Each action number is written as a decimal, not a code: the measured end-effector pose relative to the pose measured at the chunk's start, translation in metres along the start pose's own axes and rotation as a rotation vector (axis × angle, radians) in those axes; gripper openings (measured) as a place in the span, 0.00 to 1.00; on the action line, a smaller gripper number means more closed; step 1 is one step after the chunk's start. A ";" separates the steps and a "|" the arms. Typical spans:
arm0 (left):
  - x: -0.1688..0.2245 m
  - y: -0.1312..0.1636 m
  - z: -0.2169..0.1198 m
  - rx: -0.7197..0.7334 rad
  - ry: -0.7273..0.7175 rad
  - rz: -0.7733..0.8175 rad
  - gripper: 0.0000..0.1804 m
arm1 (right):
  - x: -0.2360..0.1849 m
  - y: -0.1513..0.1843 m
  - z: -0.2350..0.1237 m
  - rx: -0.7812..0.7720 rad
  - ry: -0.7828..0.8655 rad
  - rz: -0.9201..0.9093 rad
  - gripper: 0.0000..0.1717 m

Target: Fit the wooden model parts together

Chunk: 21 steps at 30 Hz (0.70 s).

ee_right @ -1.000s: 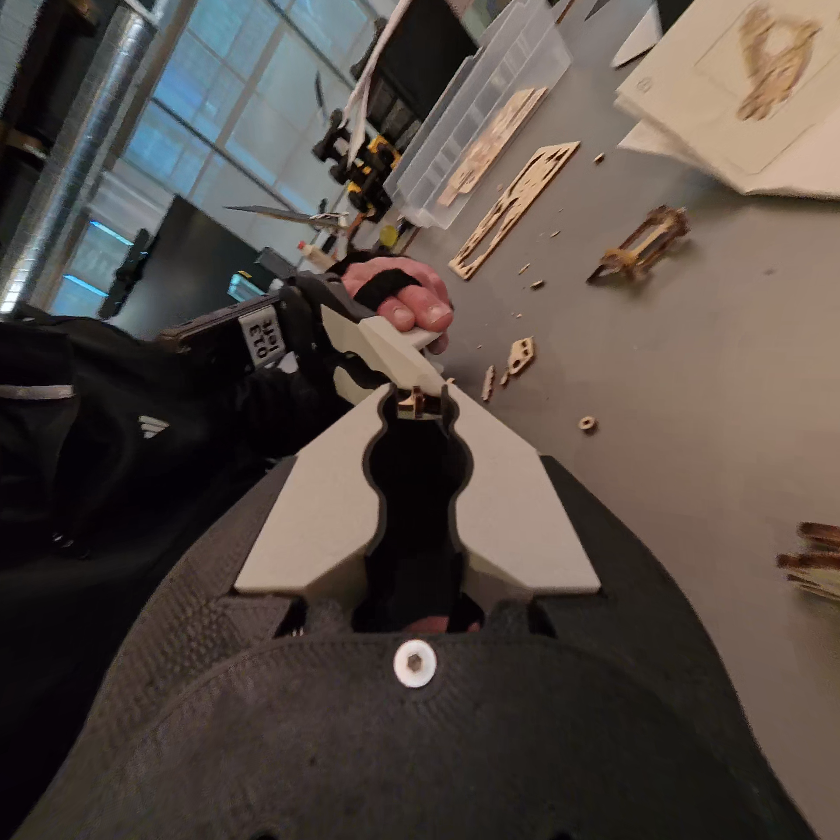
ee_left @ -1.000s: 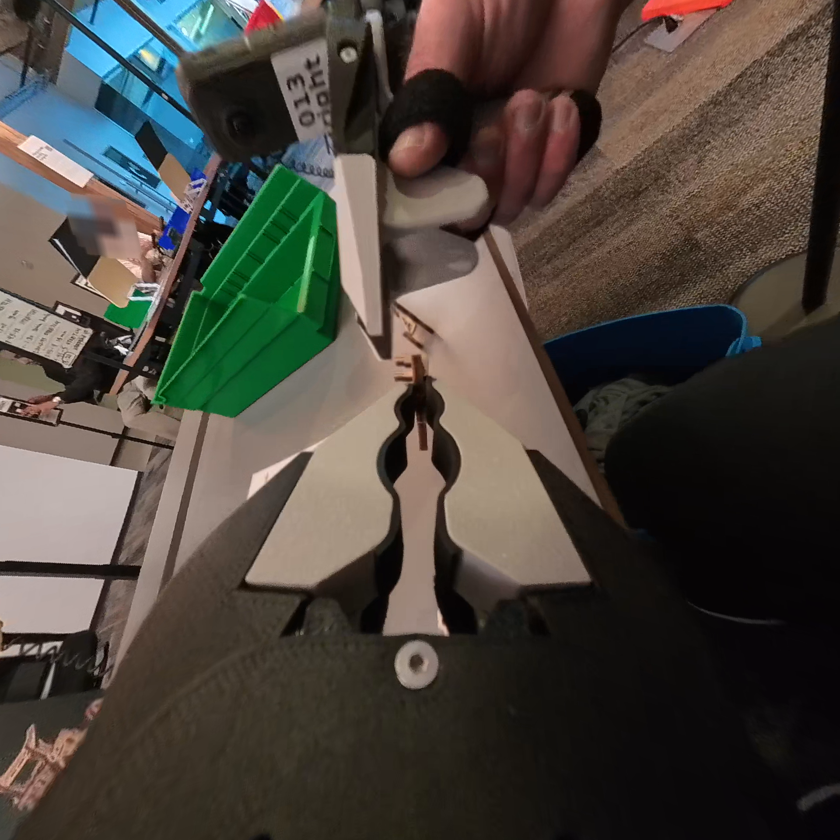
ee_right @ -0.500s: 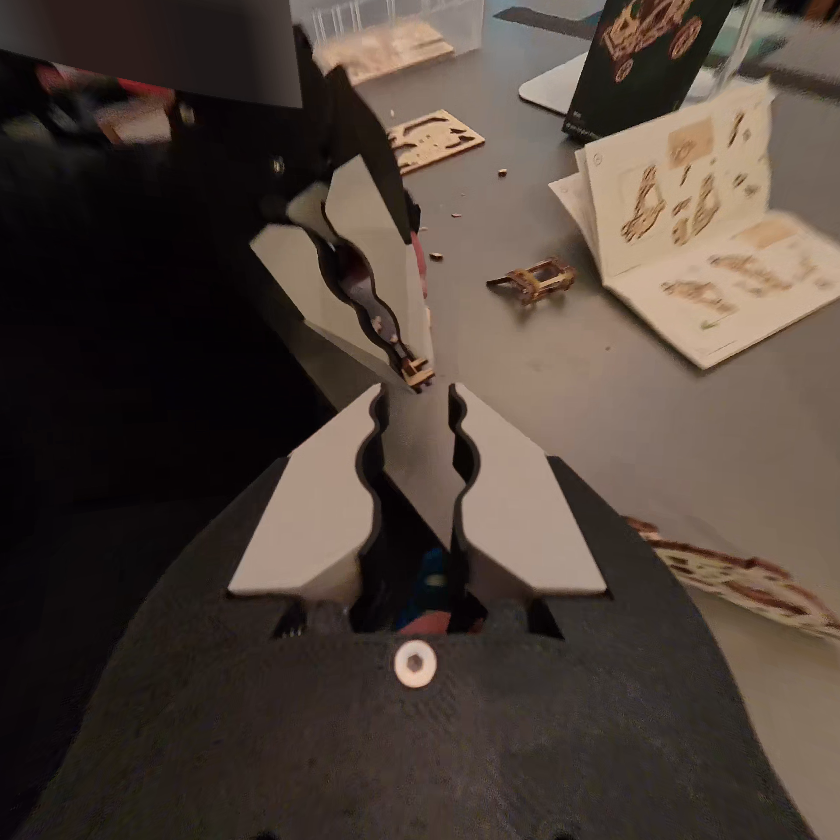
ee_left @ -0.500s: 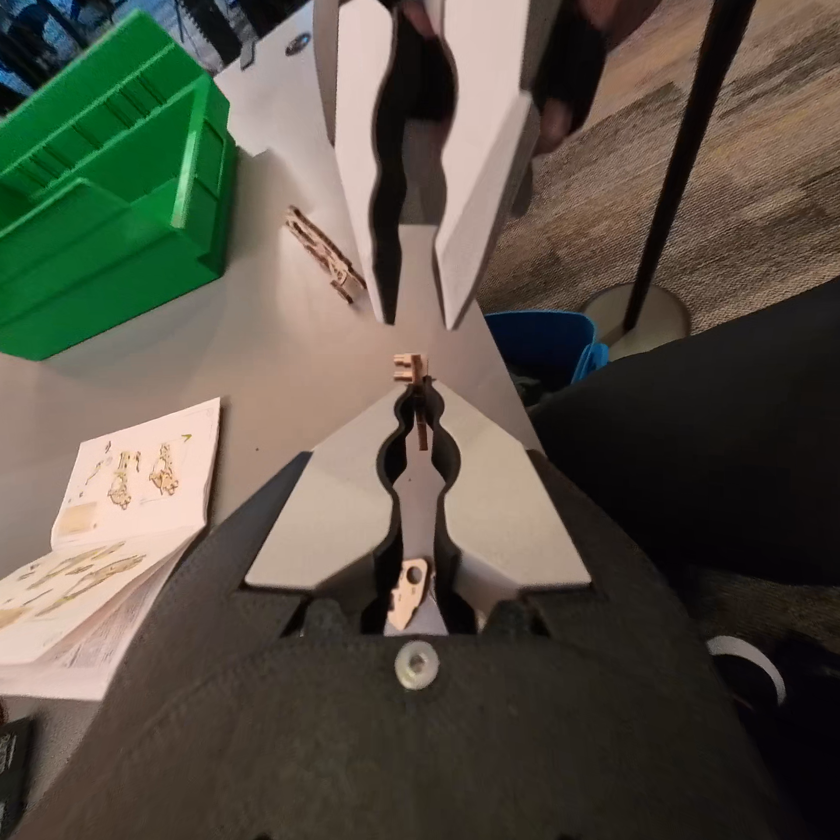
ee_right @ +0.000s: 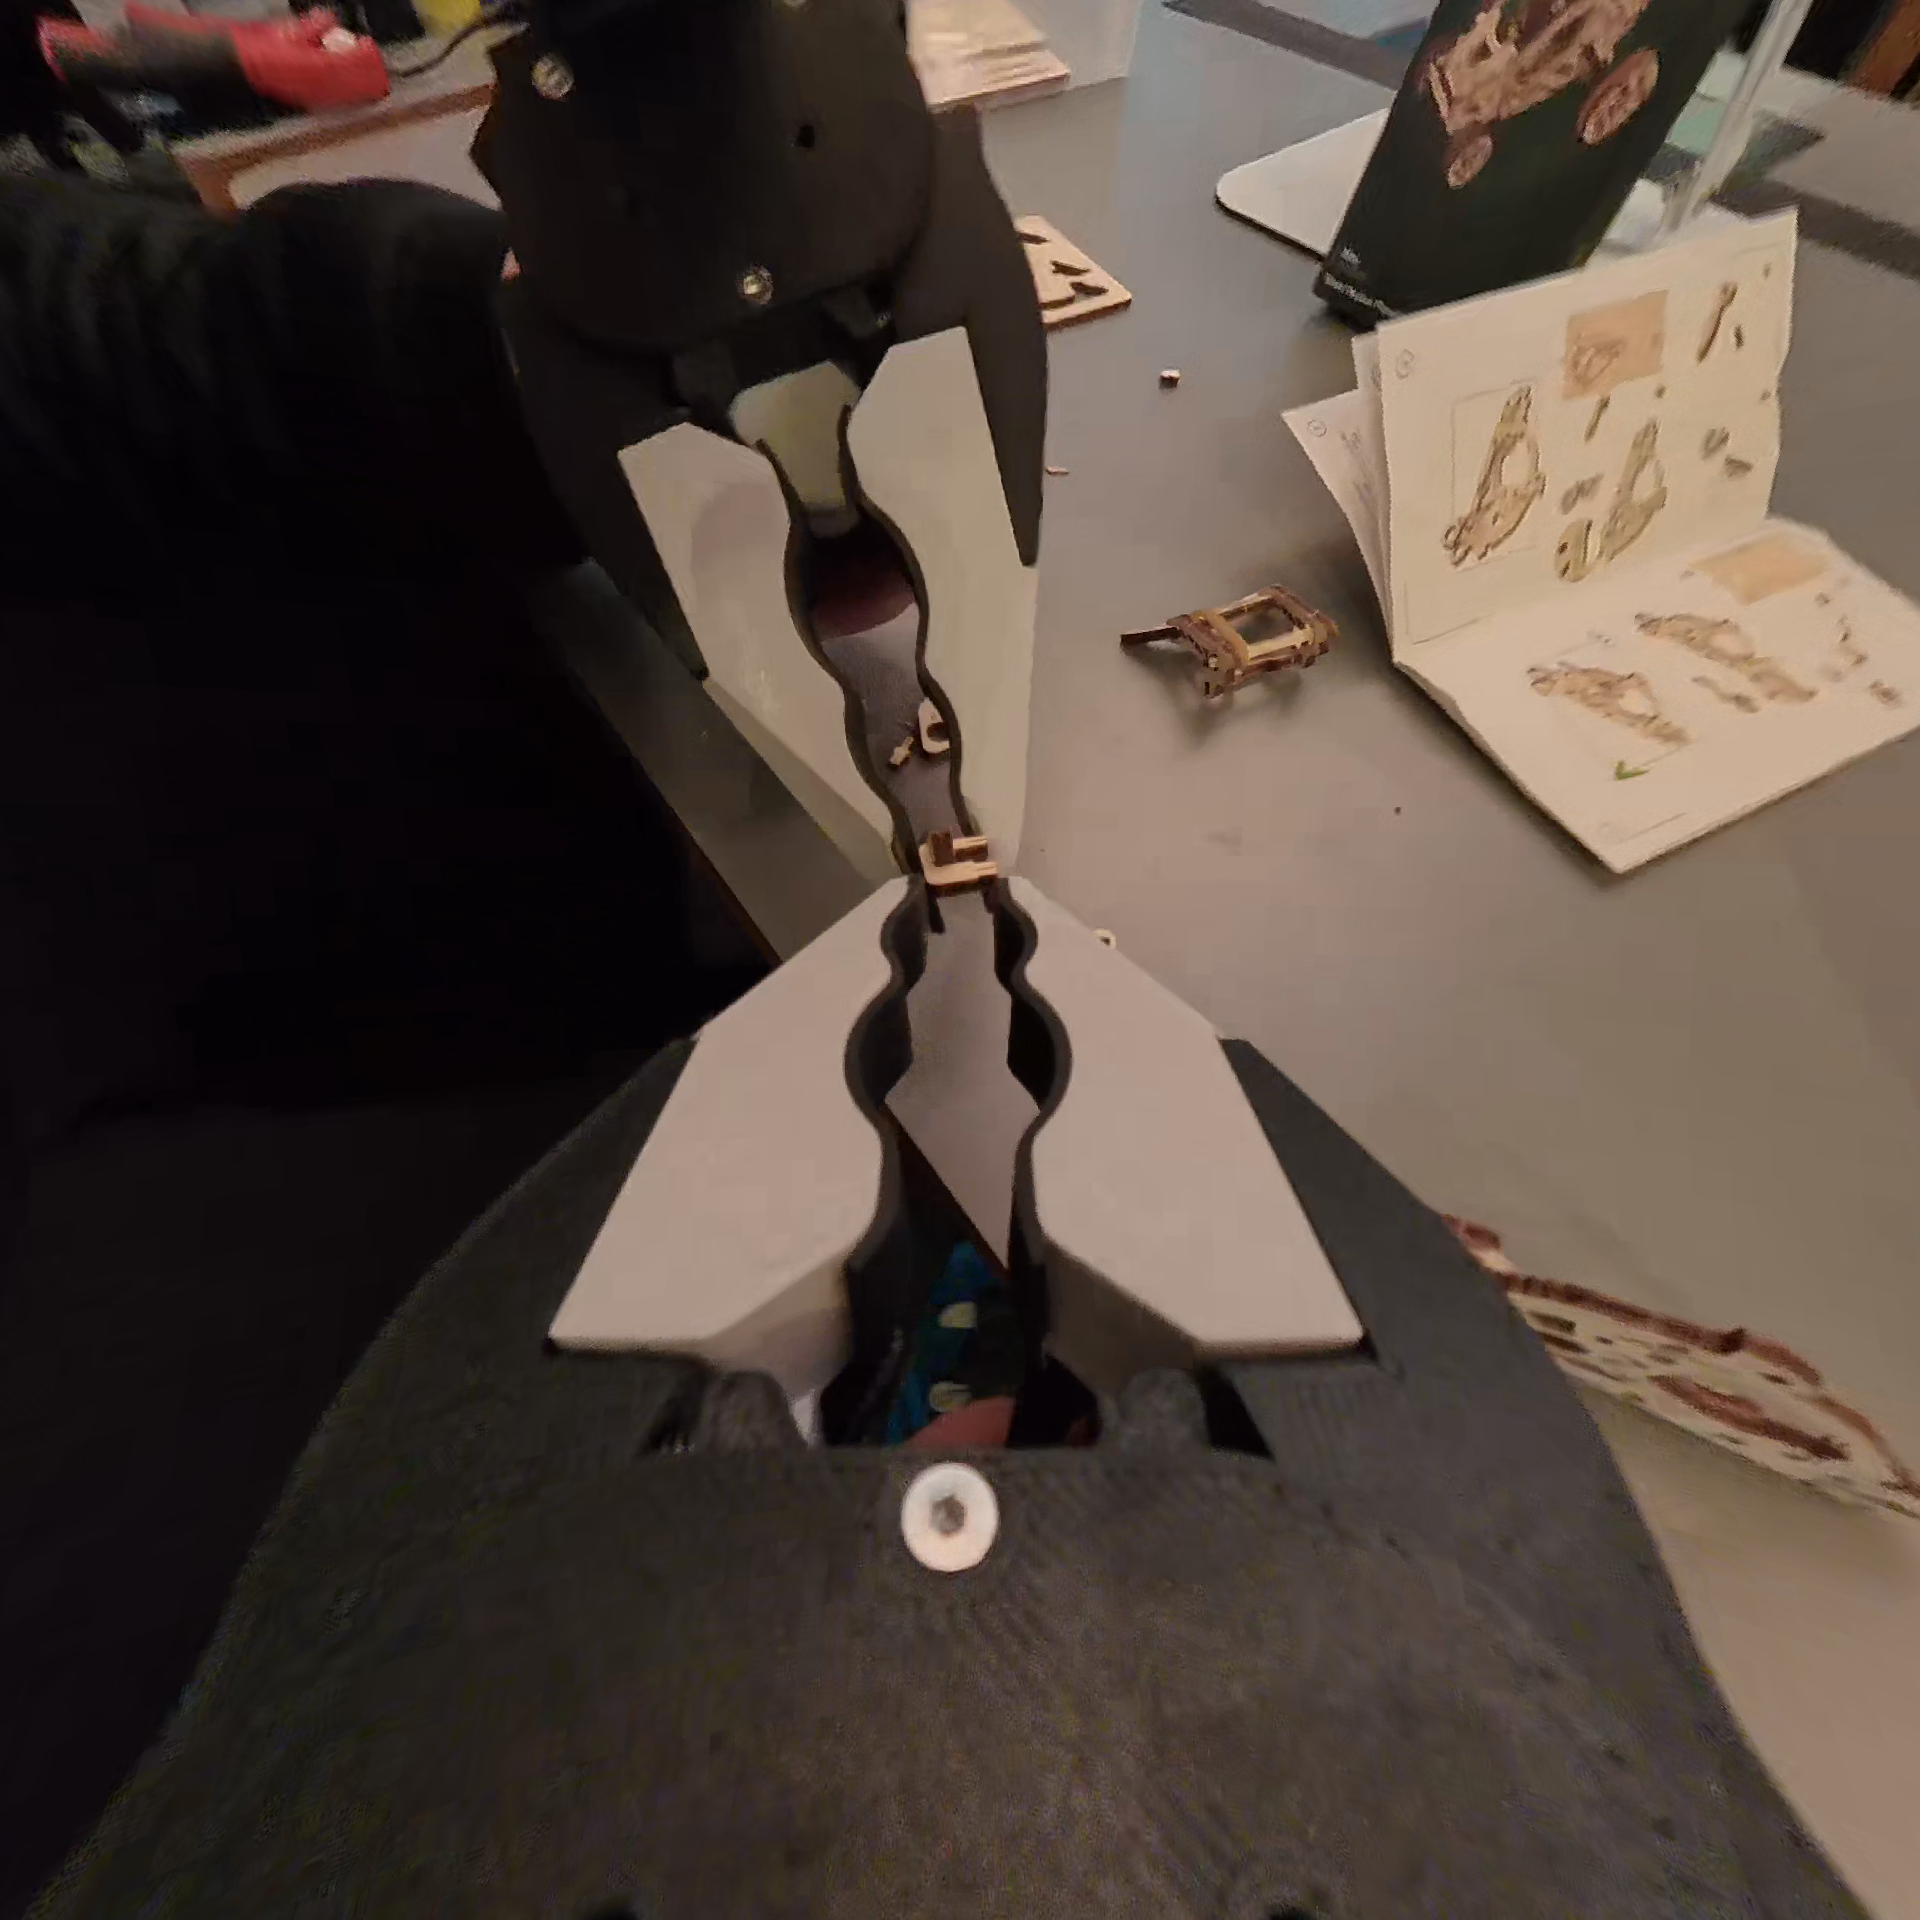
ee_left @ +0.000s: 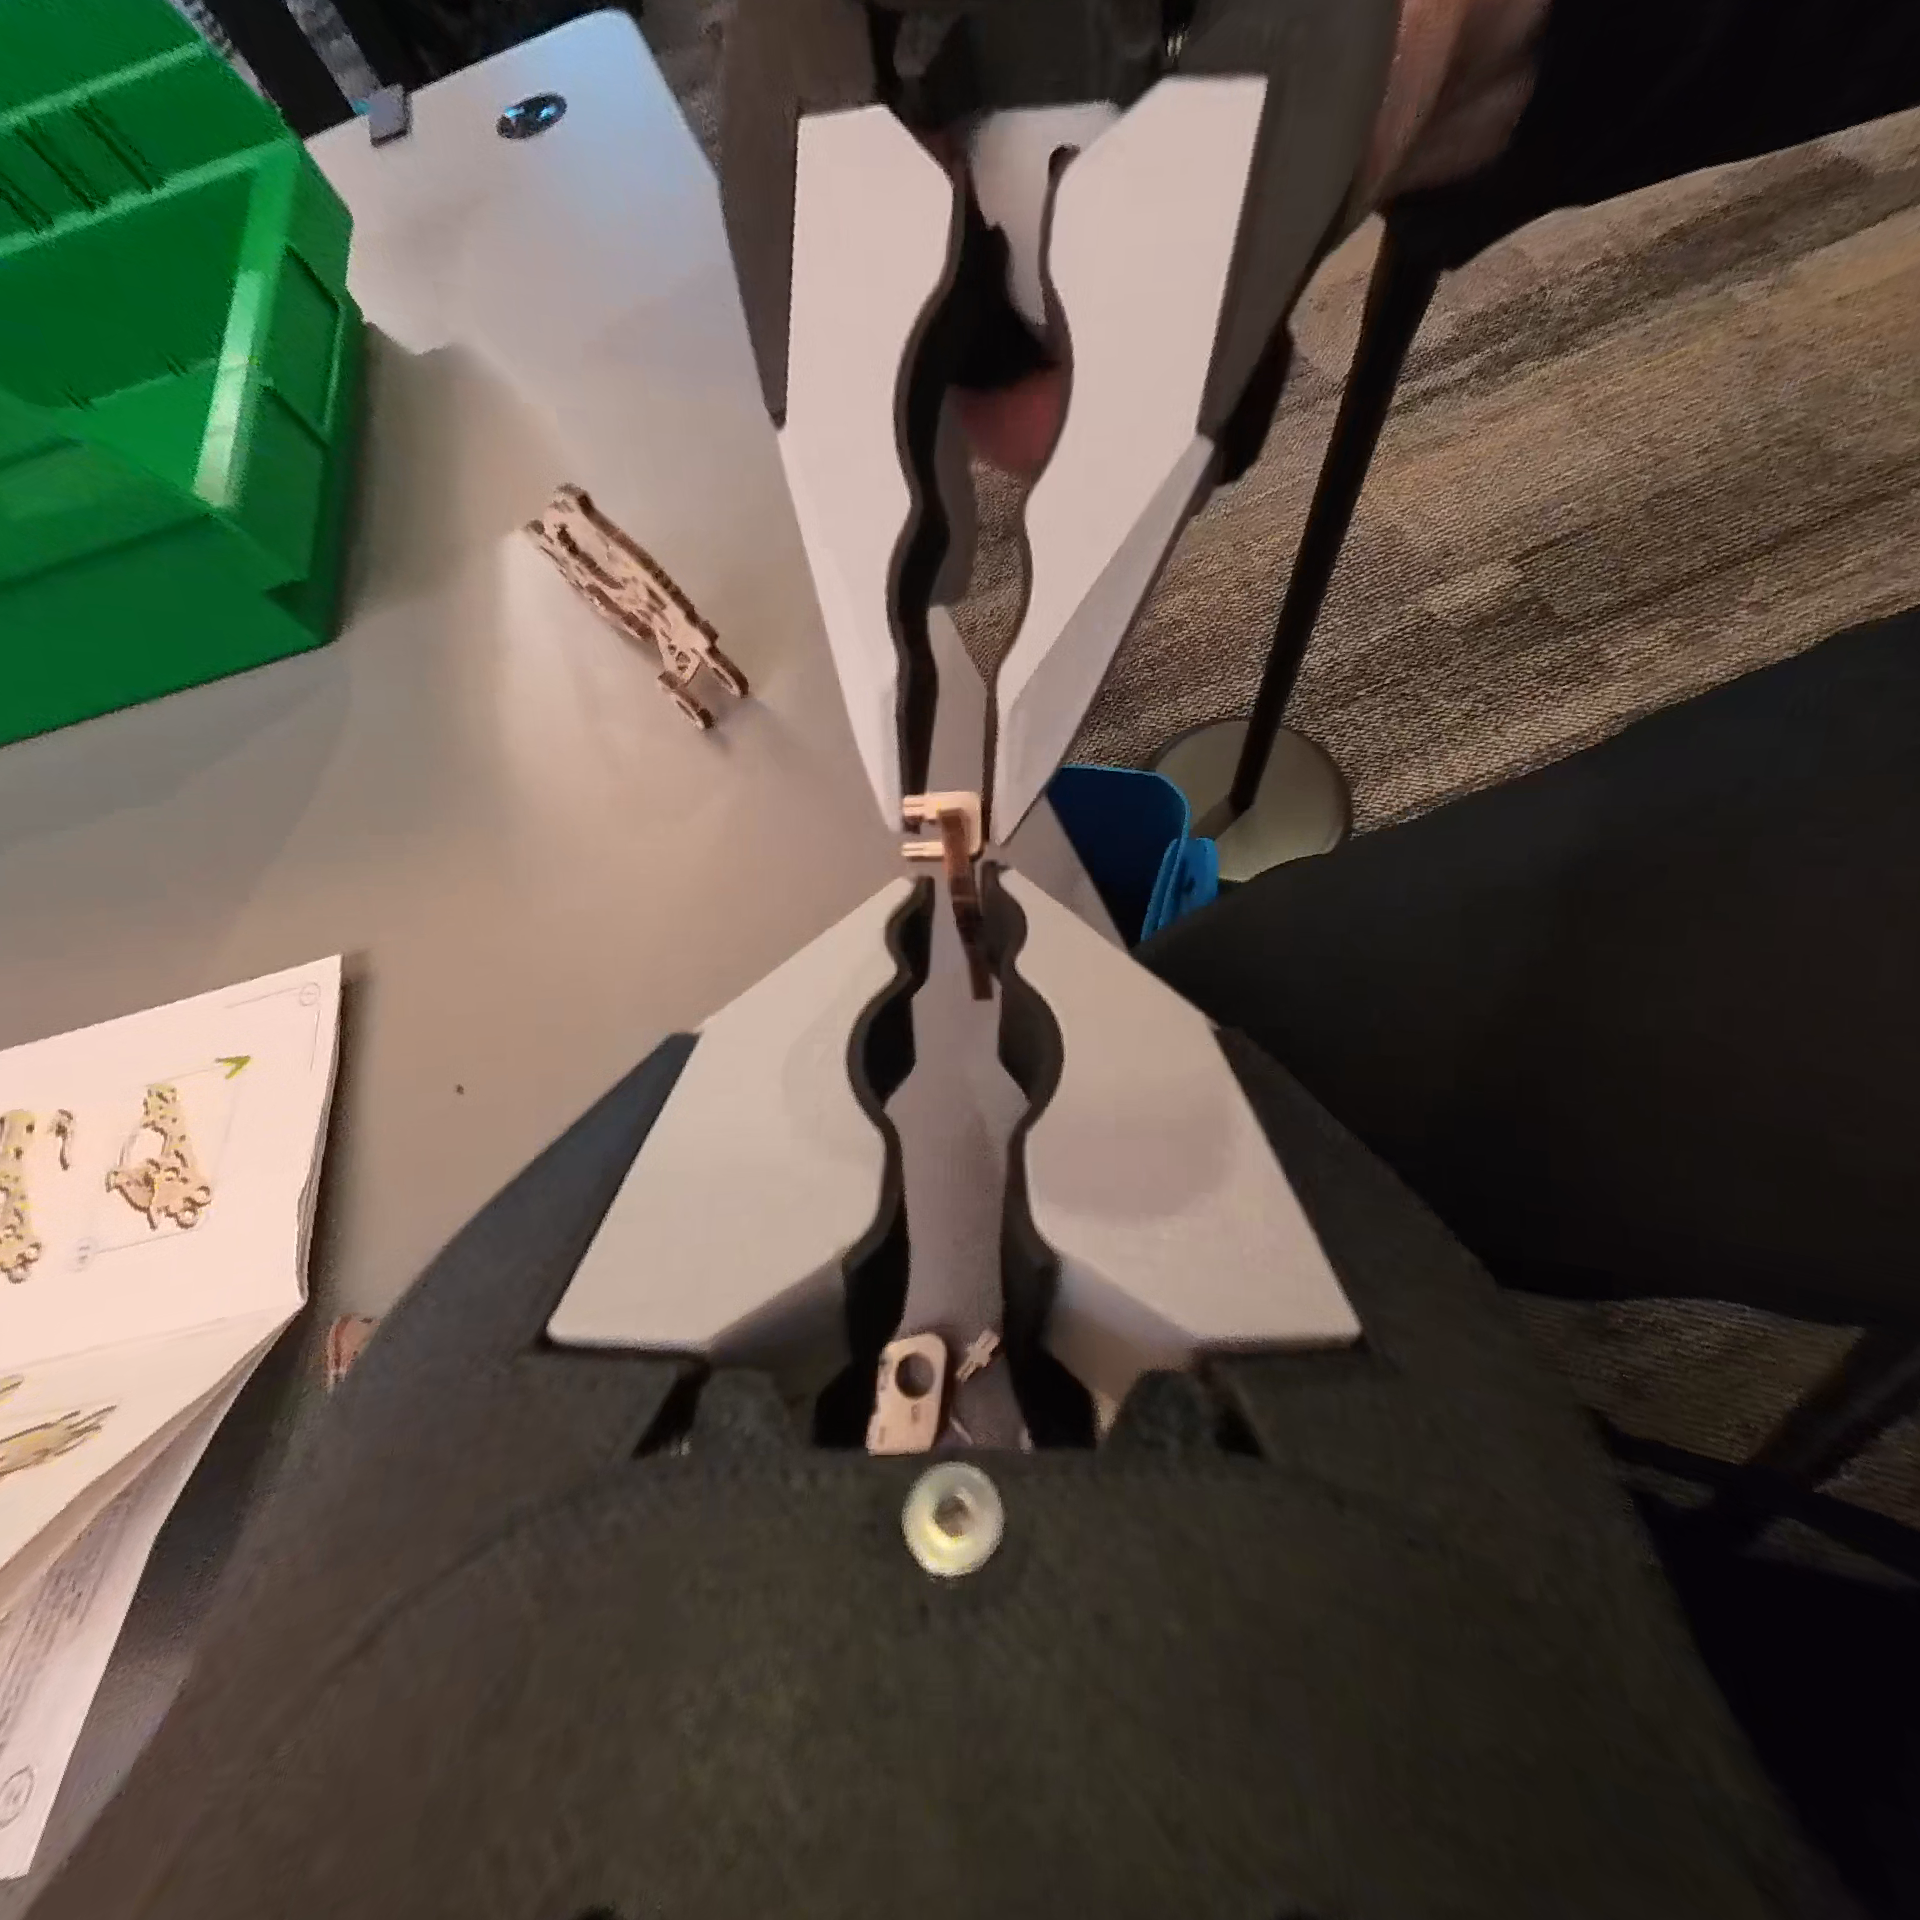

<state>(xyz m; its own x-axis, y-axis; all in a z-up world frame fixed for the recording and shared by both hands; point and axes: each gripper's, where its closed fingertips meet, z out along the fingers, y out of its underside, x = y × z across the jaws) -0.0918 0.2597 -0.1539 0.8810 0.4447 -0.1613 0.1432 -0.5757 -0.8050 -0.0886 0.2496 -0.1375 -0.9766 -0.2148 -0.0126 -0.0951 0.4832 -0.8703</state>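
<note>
A small wooden part (ee_left: 940, 831), pale and forked with two short prongs, hung in the air above the bench (ee_left: 499, 852) right where the two grippers met tip to tip. The left gripper (ee_left: 951, 894) was nearly closed, yet its left fingertip stood clear of the part's darker stem, so whether it truly gripped could not be told. The right gripper (ee_right: 954, 891) had its tips narrowed around the forked end of the same part; whether they pressed on it could not be told either. A wooden frame (ee_right: 1242, 639) lay just beyond on the bench, near an open instruction booklet (ee_right: 1621, 582). A flat wooden assembly (ee_left: 634, 613) lay beside a green bin (ee_left: 156, 416), and a dark box (ee_right: 1507, 156) stood at the back.
</note>
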 end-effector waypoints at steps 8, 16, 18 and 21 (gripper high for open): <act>-0.007 0.007 0.000 -0.005 0.009 -0.143 0.04 | 0.008 0.000 0.003 0.075 -0.061 0.287 0.06; -0.005 0.010 -0.007 -0.045 0.175 -0.361 0.01 | 0.019 -0.002 0.004 0.098 0.121 0.188 0.11; -0.009 0.006 -0.010 -0.015 0.220 -0.462 0.01 | 0.022 -0.007 -0.002 0.059 0.260 -0.007 0.10; -0.005 -0.002 -0.013 0.020 0.330 -0.575 0.00 | 0.017 -0.015 -0.004 -0.016 0.410 -0.333 0.08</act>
<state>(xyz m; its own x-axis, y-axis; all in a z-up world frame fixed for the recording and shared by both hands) -0.0902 0.2498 -0.1437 0.7590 0.4421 0.4780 0.6262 -0.2947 -0.7218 -0.1041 0.2419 -0.1226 -0.8877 -0.0106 0.4602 -0.4132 0.4591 -0.7864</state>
